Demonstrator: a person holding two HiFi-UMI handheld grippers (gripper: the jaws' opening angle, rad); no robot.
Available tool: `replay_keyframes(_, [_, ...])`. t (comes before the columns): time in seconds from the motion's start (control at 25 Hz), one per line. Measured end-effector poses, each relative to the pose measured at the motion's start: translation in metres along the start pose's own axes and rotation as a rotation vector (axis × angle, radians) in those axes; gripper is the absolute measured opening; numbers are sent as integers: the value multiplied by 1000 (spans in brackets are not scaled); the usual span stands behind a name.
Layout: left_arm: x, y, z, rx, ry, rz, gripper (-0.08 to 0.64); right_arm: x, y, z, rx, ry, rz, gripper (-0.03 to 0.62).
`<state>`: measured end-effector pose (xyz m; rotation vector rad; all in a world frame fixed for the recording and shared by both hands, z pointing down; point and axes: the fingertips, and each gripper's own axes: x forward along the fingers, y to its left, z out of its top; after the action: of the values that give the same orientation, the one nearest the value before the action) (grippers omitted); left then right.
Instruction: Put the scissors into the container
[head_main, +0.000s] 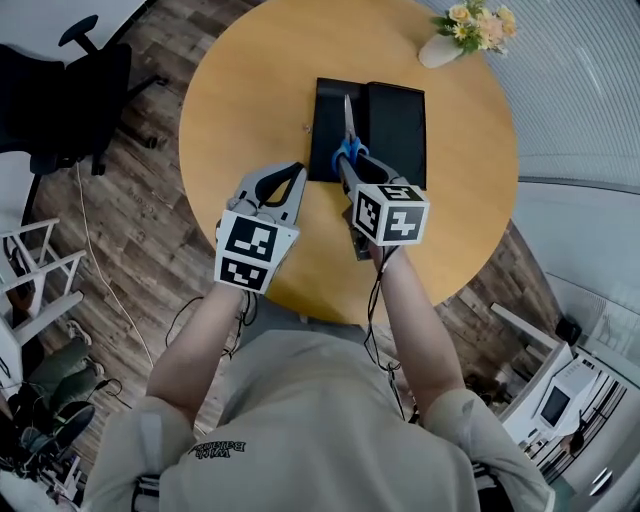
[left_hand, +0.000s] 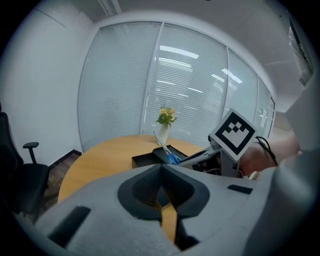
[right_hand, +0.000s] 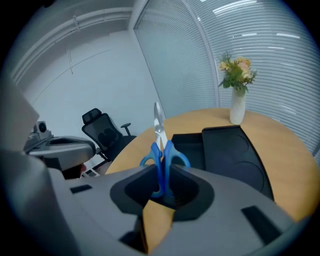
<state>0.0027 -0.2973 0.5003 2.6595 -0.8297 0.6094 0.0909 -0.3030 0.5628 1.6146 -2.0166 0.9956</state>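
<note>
A pair of scissors (head_main: 348, 128) with blue handles is held above the near edge of the black container (head_main: 400, 120), blades pointing away from me. My right gripper (head_main: 347, 168) is shut on the blue handles; in the right gripper view the scissors (right_hand: 159, 137) stick up out of the right gripper (right_hand: 161, 175), with the container (right_hand: 235, 155) just beyond. The container has two compartments, and nothing shows inside them. My left gripper (head_main: 296, 172) hovers beside the container's left edge. Its jaws meet with nothing between them, as the left gripper (left_hand: 161, 169) shows in its own view.
The container lies on a round wooden table (head_main: 250, 100). A white vase of flowers (head_main: 470, 28) stands at the table's far right edge. A black office chair (head_main: 70, 100) is on the floor to the left. White furniture (head_main: 30, 280) stands near my left side.
</note>
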Motion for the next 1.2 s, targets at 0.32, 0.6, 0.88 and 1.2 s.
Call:
replay_keyframes(0.32, [25,25,-24,-139,2,15,21,42,-16,-22,-17,176,8,92])
replay_keyframes(0.6, [42,32,-47,-126,67,7,23,64,-21,-49,101,282,-15,92])
replay_keyframes(0.88, [51,31,-54,-137,79,-5,23,75,-29,-54,60,375,-79,92])
replay_keyframes(1.2, [58,22,-61,-163,88,-23,23,89,-26,-65,69,482,-64,92])
